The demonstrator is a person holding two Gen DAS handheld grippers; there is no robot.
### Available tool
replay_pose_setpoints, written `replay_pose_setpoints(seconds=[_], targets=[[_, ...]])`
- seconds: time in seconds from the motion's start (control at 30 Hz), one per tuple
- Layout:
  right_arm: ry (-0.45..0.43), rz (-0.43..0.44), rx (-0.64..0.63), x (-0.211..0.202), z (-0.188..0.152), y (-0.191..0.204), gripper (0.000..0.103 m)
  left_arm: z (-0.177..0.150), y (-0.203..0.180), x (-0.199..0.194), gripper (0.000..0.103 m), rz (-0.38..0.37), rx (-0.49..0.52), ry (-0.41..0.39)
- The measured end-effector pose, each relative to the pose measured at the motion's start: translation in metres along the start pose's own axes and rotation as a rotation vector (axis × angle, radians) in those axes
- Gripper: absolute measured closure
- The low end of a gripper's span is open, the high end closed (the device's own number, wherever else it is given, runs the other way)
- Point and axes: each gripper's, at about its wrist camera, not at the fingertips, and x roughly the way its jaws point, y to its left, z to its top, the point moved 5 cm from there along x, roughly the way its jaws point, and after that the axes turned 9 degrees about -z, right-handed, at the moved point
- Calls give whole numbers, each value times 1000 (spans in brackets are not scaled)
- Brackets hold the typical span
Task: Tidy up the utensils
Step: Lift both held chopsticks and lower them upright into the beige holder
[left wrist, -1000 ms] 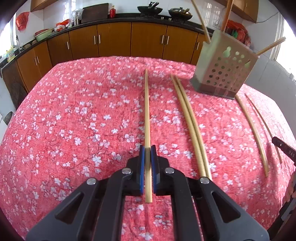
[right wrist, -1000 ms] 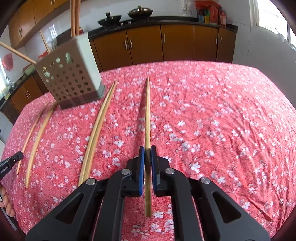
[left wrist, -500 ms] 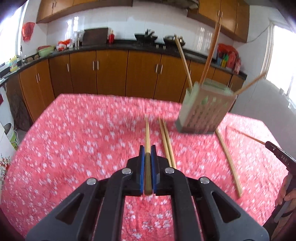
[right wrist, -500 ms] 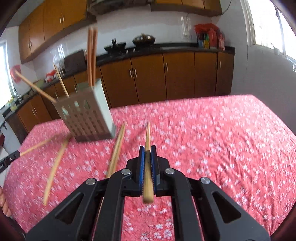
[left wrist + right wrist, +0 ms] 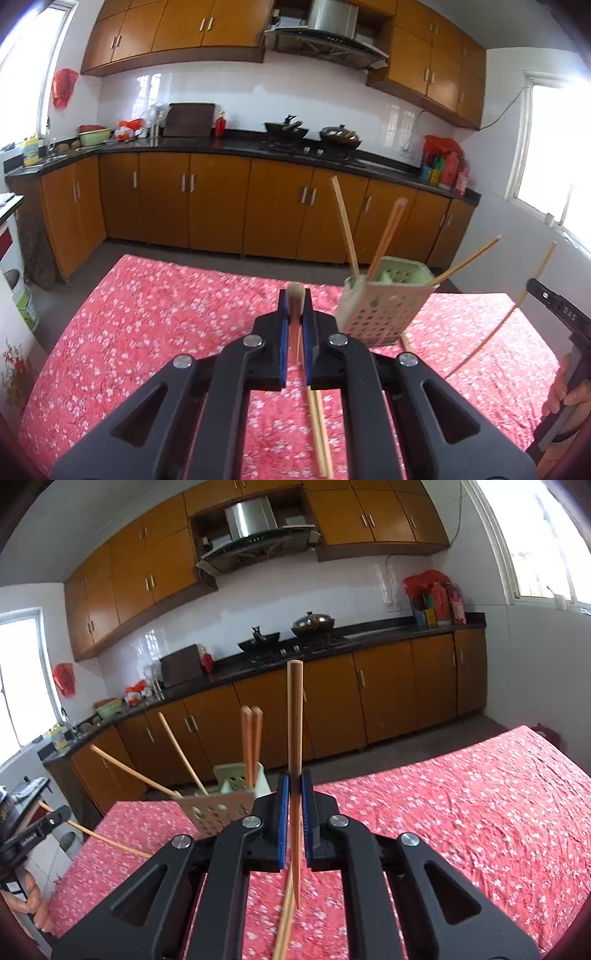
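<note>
Left wrist view: the left gripper is clenched on a chopstick seen nearly end-on, its blunt end just above the blue pads. Ahead and to its right stands the perforated holder with several sticks leaning out of it. Directly below the gripper a pair of chopsticks lies on the red floral tablecloth. At the far right edge the right gripper's dark body, gripped by a hand, carries a long thin stick slanting up.

The right wrist view shows what that one cannot: the full length of the right gripper's own chopstick, grasped between the closed pads of the right gripper and standing almost straight up, its tip hanging below the pads. Here the holder sits just ahead to the left, partly hidden behind the gripper. The left gripper shows at the far left edge.

To the right of the right gripper the cloth is bare out to the table's far edge, with floor and cabinets beyond. To the left of the left gripper the cloth is equally free.

A second ago both cameras looked down on the table with each stick lying flat on the cloth; now both sticks are lifted clear, and the views take in the counter and upper cabinets.
</note>
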Motion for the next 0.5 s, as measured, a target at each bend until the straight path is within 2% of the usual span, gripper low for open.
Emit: replay_pose_setpoints(seconds=[0.27,0.5], targets=[[-143,95,-6,-21,48,37,95,38,-45,-20,96,-77,61,-96],[-226,104,-18,-20,72,54,95,84,-83,-22,96,-94,83,-215]])
